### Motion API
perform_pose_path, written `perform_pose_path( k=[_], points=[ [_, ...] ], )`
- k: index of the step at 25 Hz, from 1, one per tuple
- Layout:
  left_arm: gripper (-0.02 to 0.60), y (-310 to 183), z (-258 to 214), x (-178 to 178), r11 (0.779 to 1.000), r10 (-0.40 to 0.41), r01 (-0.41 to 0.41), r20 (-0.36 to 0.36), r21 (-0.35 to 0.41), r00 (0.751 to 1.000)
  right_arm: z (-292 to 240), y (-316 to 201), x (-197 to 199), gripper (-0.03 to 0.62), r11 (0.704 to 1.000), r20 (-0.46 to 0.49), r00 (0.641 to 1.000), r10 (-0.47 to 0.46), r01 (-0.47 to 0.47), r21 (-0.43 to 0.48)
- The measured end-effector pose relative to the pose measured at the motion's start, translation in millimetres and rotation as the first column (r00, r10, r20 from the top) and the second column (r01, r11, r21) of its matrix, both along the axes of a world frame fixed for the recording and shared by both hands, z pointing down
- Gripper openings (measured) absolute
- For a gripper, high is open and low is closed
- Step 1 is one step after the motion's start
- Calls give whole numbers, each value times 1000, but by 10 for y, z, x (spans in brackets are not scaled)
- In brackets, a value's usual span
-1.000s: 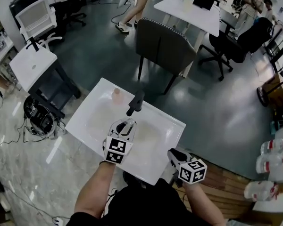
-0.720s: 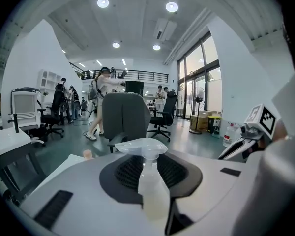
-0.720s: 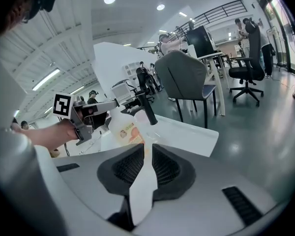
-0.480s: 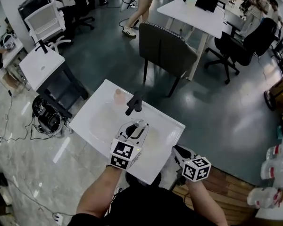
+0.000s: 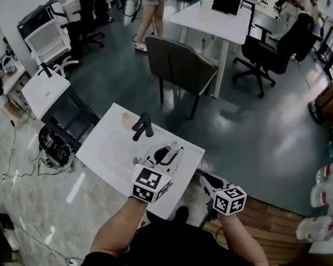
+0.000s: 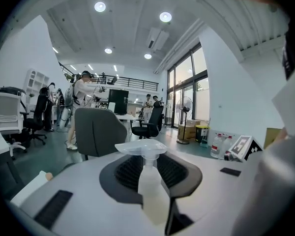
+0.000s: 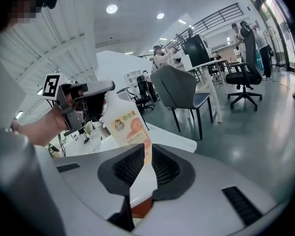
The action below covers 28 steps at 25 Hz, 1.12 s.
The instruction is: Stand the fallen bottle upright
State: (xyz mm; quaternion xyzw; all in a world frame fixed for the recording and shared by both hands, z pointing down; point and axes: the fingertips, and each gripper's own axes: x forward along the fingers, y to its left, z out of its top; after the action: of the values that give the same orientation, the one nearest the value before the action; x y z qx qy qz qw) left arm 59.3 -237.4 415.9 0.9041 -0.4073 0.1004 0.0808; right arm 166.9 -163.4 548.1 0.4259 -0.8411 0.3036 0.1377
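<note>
A translucent white spray bottle (image 6: 150,195) with a trigger head stands upright between the jaws of my left gripper (image 6: 150,173), which is shut on its body. In the head view the left gripper (image 5: 169,151) hangs over the near right part of the white table (image 5: 108,148). The right gripper view shows the bottle's printed label (image 7: 124,124) and the left gripper (image 7: 83,102) holding it above the table (image 7: 172,136). My right gripper (image 7: 148,166) has a narrow gap with nothing in it. It stays off the table's near right corner (image 5: 207,180).
A black angled object (image 5: 141,126) and a small peach thing (image 5: 125,119) sit at the table's far side. A grey chair (image 5: 180,65) stands beyond, then a white desk (image 5: 211,13). A small white side table (image 5: 44,87) is at left, large water bottles (image 5: 327,182) at right.
My left gripper has lifted the bottle and carried it from the table's middle toward its near right edge. The right gripper has shifted a little beside the table corner.
</note>
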Motion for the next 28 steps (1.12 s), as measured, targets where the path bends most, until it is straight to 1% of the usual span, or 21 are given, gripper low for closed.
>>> perform_pose_path(
  k=[8,12,14,18,23,24,26,28],
  points=[
    [100,-111,64,537,999,35,-35,-11,-19,999,65,16,430,59,999,6,999,38,-38,-9],
    [100,-233,55,682,999,32,-33,-19,-18,999,118,8,592,58,998,1,999,51,-51,-21],
    [100,-256,55,724,999,36,-36,-11,-3,999,129,-11,633,57,998,0,999,54,-54,-24],
    [100,-273,65,727,998,50,-50,0,32,999,156,-52,614,55,999,3,999,47,-47,-27],
    [109,-253,94,743,995,82,-84,34,49,996,171,-78,495,54,999,13,1000,17,-16,-29],
    [116,-233,91,747,994,92,-94,34,50,995,159,-77,462,54,1000,13,1000,8,-8,-26],
    [160,-175,83,741,993,105,-106,26,49,994,129,-66,389,54,1000,13,1000,-9,10,-19],
    [184,-121,106,699,995,93,-94,28,40,995,104,-55,309,54,1000,15,999,-29,29,-11]
  ],
)
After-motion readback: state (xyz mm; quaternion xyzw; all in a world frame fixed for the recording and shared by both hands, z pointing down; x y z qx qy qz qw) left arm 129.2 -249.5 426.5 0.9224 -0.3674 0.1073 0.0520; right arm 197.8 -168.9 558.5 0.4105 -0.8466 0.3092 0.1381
